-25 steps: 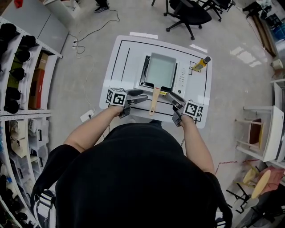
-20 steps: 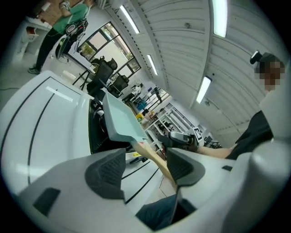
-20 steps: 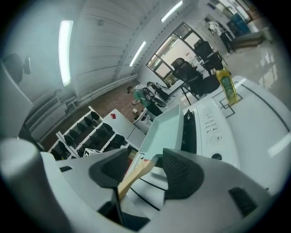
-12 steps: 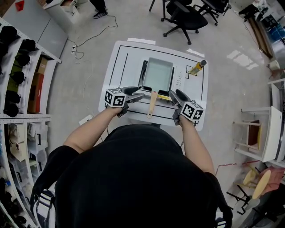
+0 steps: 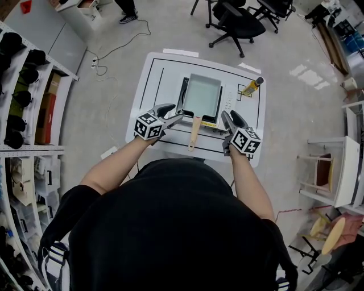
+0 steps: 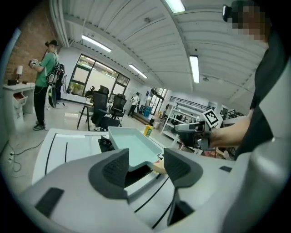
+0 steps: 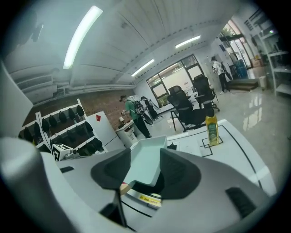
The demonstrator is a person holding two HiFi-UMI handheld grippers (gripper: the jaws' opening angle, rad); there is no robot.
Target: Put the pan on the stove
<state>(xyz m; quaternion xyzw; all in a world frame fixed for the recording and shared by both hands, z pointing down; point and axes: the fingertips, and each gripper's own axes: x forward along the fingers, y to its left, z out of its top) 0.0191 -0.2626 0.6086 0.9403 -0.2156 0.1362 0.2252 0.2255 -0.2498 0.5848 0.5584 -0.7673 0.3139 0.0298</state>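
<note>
The pale green rectangular pan (image 5: 200, 95) sits on the black stove (image 5: 182, 91) in the middle of the white table (image 5: 156, 74). Its wooden handle (image 5: 194, 132) points toward me. My left gripper (image 5: 170, 114) hovers left of the handle and my right gripper (image 5: 232, 118) right of it, both apart from the pan. Both sets of jaws are closing, with nothing between them. The left gripper view looks past its gripper (image 6: 145, 166) at the pan (image 6: 132, 145). The right gripper view looks past its gripper (image 7: 144, 175) at the pan (image 7: 145, 164).
A yellow bottle (image 5: 253, 86) lies at the table's far right corner, standing upright in the gripper views (image 7: 210, 130). Shelves of dark items (image 5: 23, 68) line the left. Office chairs (image 5: 236, 17) stand beyond the table, and a person (image 6: 43, 82) stands in the background.
Both grippers have drawn away from the pan handle, apart to either side, and their jaws have narrowed. The pan stays on the stove.
</note>
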